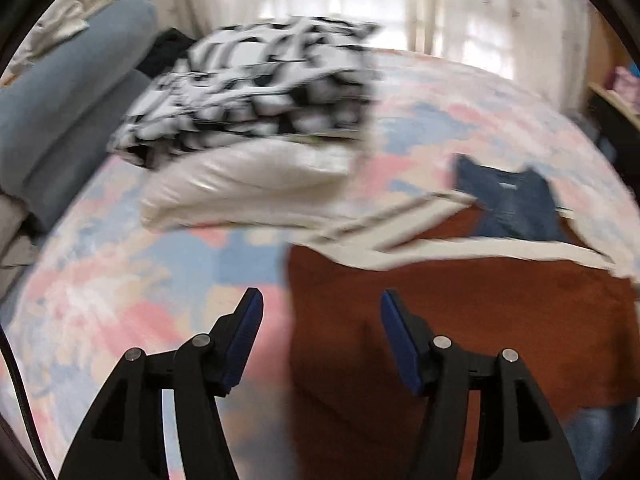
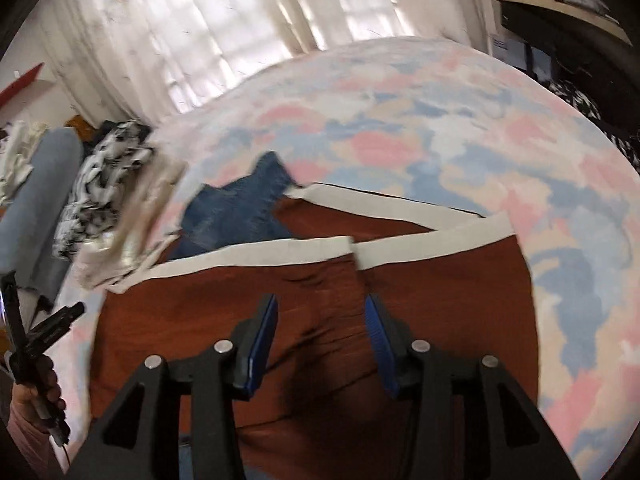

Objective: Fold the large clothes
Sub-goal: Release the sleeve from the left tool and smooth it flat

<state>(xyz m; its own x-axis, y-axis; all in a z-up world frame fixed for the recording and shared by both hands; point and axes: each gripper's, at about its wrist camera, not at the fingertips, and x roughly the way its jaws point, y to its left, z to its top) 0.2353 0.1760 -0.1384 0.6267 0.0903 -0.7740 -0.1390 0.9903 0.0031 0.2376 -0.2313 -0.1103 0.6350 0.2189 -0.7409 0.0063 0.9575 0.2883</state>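
Both tools, left (image 1: 322, 308) and right (image 2: 322, 314), hover spread and empty above the rust garment (image 2: 400, 300) on the bed (image 2: 440, 128). The fold looks partly made. Next, each likely needs to pinch an edge just ahead.

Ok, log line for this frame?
left gripper open, empty | right gripper open, empty | rust-red garment flat on bed, cream bands up | folded stack aside

A large rust-brown garment (image 2: 320, 320) with cream-white bands (image 2: 256, 256) is laid flat on the bed, its banded parts folded inward across the upper body. A blue denim piece (image 2: 236, 212) is seen at its far edge, partly overlapped by it.
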